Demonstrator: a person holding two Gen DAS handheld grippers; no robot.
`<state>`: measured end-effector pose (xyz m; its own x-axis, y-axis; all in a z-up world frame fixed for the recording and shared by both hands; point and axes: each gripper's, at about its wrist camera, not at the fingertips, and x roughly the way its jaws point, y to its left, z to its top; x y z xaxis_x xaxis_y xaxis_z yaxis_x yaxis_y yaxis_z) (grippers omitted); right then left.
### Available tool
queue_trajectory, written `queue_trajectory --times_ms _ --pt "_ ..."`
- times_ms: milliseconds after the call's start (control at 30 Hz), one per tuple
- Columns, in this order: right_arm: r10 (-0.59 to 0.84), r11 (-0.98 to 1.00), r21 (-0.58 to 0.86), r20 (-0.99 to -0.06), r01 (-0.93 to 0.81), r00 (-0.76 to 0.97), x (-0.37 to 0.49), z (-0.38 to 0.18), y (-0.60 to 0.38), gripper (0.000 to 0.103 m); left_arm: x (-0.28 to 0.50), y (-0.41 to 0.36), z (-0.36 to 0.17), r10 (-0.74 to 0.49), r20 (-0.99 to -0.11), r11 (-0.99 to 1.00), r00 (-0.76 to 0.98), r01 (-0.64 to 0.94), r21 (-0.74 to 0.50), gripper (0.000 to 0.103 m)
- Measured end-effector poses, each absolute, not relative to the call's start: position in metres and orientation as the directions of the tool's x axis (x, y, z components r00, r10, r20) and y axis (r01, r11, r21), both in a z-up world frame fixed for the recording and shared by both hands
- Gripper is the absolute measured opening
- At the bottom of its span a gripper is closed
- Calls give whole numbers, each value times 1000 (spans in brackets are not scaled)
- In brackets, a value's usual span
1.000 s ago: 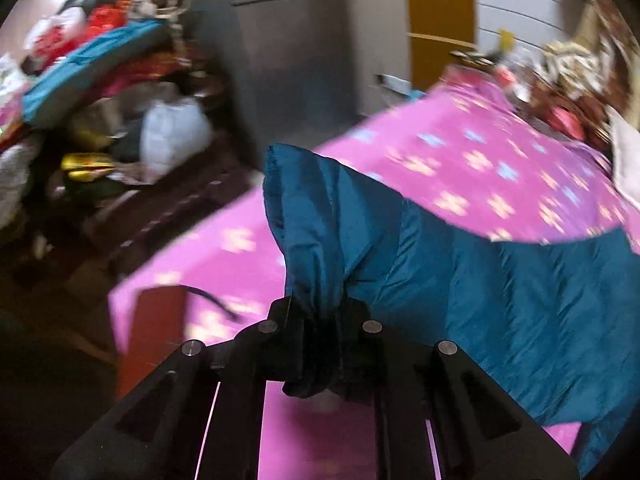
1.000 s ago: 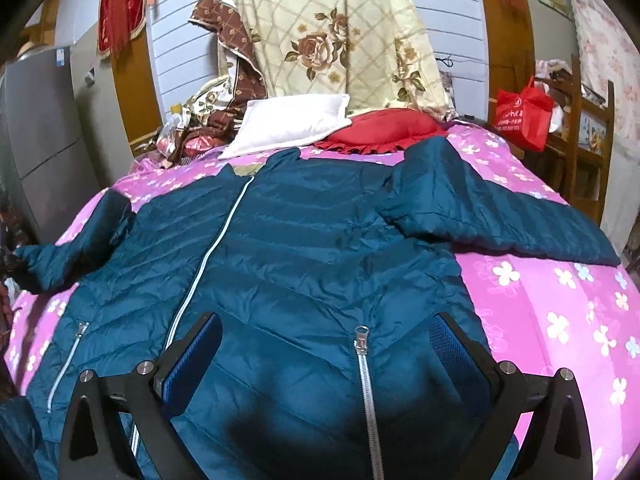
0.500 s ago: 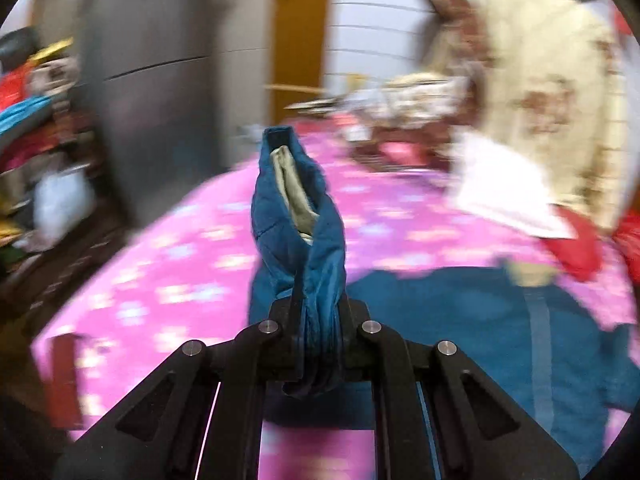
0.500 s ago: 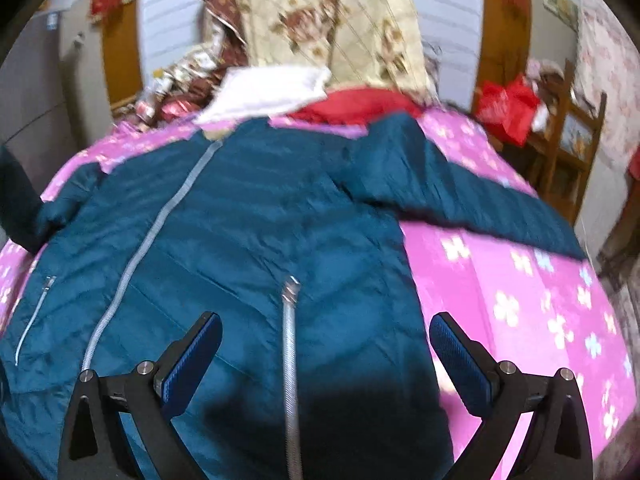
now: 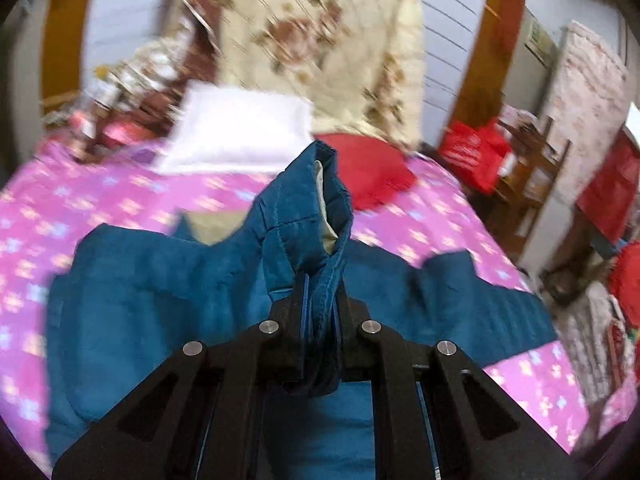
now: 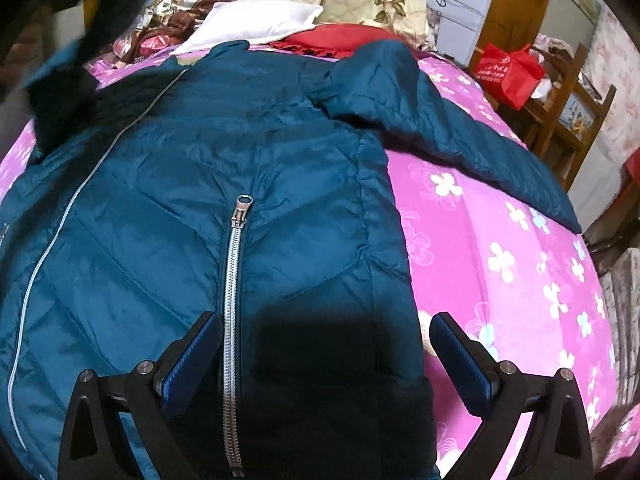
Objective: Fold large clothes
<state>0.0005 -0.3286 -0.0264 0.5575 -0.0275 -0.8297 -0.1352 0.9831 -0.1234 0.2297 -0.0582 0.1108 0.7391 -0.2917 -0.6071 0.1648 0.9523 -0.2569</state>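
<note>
Over jacket point(image 6: 248, 168), sleeve cuff point(image 5: 316, 216) swung across, left hand-held gripper point(image 5: 320, 320) clamped

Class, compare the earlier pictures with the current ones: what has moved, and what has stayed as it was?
The left gripper, still shut on the sleeve cuff, has swung it from the bed's side over the jacket. The right gripper has eased closer to the jacket, still open. The other sleeve stays spread on the bedsheet.

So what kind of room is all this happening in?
Most likely a lived-in bedroom: a bed with a pink flowered sheet, a white pillow near its far end, and a teal jacket spread across it.
</note>
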Motion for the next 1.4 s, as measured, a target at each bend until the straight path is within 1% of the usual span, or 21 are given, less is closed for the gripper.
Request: queue_trajectory --times_ms 67,333,400,433,467,500,533,567,700,767,833,967,1000,1067,1100,1167,1233,1300,1333,1367,1400 --pt "-27 983 -124 -831 -137 556 1 -26 -328 103 242 -86 90 -358 -625 930 694 201 -309 9" --pt "-38 967 -172 -828 -188 560 -2 -28 -313 103 266 -145 29 -443 -669 893 597 225 -390 9" --pt "-34 967 -169 -829 -191 558 -2 -28 -313 103 267 -151 17 -454 -686 888 569 224 -401 16" --pt "-32 967 -166 -829 -192 558 -3 -28 -314 103 268 -154 11 -484 -688 872 540 234 -430 28" --pt "-30 968 -163 -830 -192 557 -3 -28 -314 103 267 -156 8 -495 -691 866 527 235 -441 42" --pt "-29 968 -162 -830 -191 557 -3 -28 -314 103 265 -156 6 -493 -697 867 521 232 -440 47" --pt "-29 968 -163 -830 -191 557 -3 -28 -314 103 261 -157 7 -485 -700 872 524 230 -432 51" --pt "-30 968 -163 -830 -191 557 -3 -28 -314 103 258 -155 9 -484 -700 873 525 233 -429 52" --pt "-37 972 -161 -826 -172 562 1 -27 -316 103 243 -141 16 -485 -701 873 524 244 -422 52" --pt "-51 975 -166 -812 -146 581 1 -22 -317 103 229 -119 24 -441 -702 896 559 234 -377 52" --pt "-46 981 -150 -794 -122 606 1 -15 -320 103 215 -91 28 -362 -716 931 597 191 -311 52" --pt "-4 995 -67 -743 -69 670 0 4 -328 103 178 -9 33 -158 -728 977 667 -3 -214 53" --pt "13 997 -45 -728 -67 686 1 9 -329 103 170 9 34 -115 -727 979 677 -48 -200 54" --pt "62 998 20 -668 -66 741 9 27 -329 103 151 49 34 -2 -721 971 693 -169 -166 63" --pt "82 997 46 -649 -69 756 19 37 -328 103 144 63 33 46 -712 962 701 -223 -158 65" --pt "143 989 116 -642 -89 754 43 49 -323 103 132 95 29 138 -693 929 707 -335 -157 67" --pt "194 979 171 -643 -107 741 84 55 -312 103 125 112 20 189 -689 904 700 -398 -155 67" --pt "202 978 174 -643 -115 739 118 53 -298 103 123 127 9 224 -687 886 691 -438 -151 67" --pt "208 976 182 -629 -118 749 136 48 -292 103 124 133 3 230 -696 880 680 -451 -150 67" --pt "211 975 191 -623 -115 753 150 43 -288 103 128 141 -4 241 -732 863 638 -486 -140 67" --pt "213 973 205 -626 -105 750 166 35 -286 102 130 146 -5 243 -745 854 622 -502 -140 67"
